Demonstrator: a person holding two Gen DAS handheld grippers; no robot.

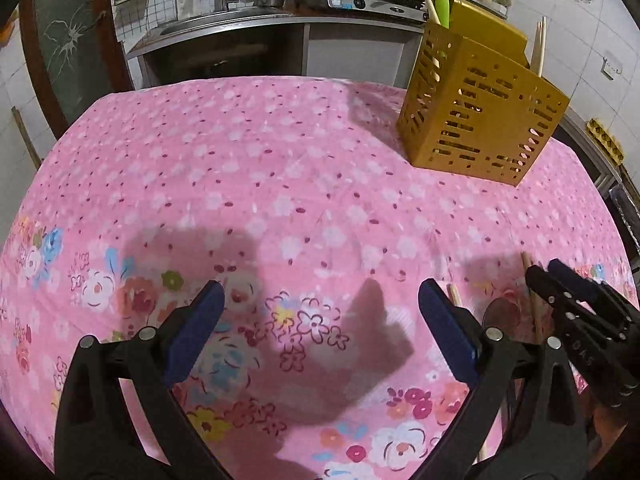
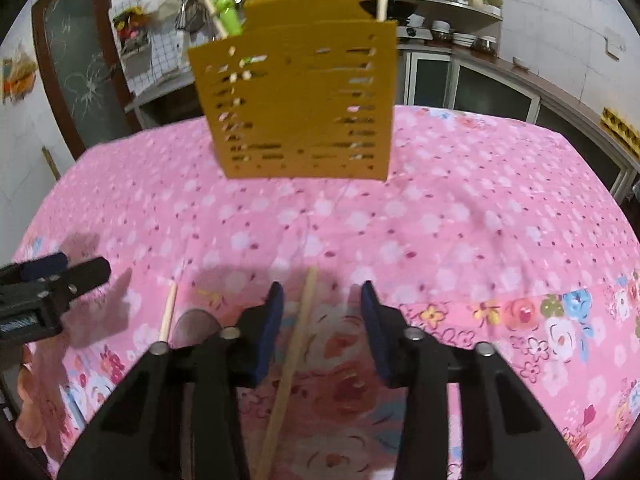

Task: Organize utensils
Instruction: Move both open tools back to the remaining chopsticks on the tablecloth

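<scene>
Right gripper: jaws apart, straddling chopstick at table's near edge, poised to pinch. Left gripper: open, empty. Holder: far edge, awaiting utensils.

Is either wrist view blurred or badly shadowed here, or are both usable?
Left wrist view: sharp, though the left tongs cast heavy shadows on the pink tablecloth, and fisheye bends the table edge. Right wrist view: motion-blurred, with the yellow utensil holder smeared; the chopstick between the right tongs stays readable.
</scene>
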